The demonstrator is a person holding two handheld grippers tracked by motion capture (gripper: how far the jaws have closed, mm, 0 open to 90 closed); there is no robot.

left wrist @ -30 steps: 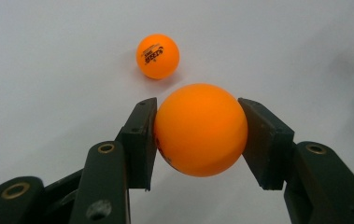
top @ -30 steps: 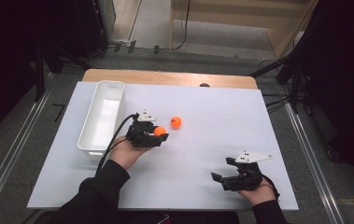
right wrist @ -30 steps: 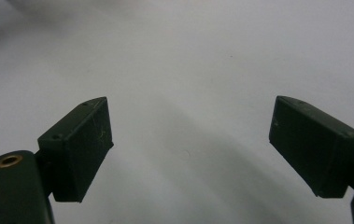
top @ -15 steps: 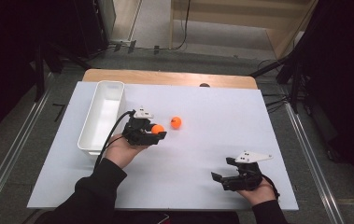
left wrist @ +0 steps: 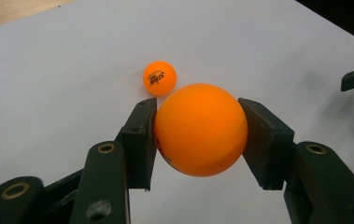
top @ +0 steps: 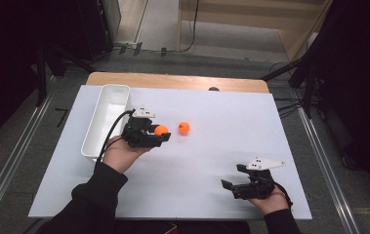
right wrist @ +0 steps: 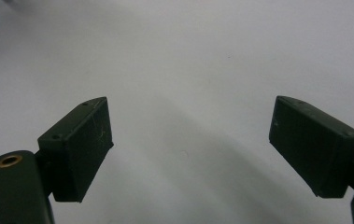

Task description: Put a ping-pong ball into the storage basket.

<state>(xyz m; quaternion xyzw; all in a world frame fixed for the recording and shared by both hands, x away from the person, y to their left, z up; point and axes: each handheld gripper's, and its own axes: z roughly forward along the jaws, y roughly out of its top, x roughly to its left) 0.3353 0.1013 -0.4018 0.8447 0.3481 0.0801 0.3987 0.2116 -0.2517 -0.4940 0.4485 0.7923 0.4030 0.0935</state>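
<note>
My left gripper (top: 161, 132) is shut on an orange ball (top: 160, 130), held a little above the white table sheet just right of the tray. In the left gripper view the ball (left wrist: 201, 129) sits squeezed between the two black pads (left wrist: 139, 140). A second orange ball (top: 184, 127) with dark print lies on the sheet just right of the held one, and it lies beyond the jaws (left wrist: 159, 78) in the left gripper view. My right gripper (top: 231, 185) rests near the front right of the sheet, open (right wrist: 191, 144) with nothing between its pads.
A long white tray (top: 105, 120) stands along the left side of the white sheet (top: 221, 141), close to my left hand. A wooden table edge (top: 173, 81) runs along the back. Dark floor and metal rails surround the table.
My left gripper has risen off the sheet with the orange ball in it and shifted slightly left toward the tray. The right gripper and the loose ball have kept still.
</note>
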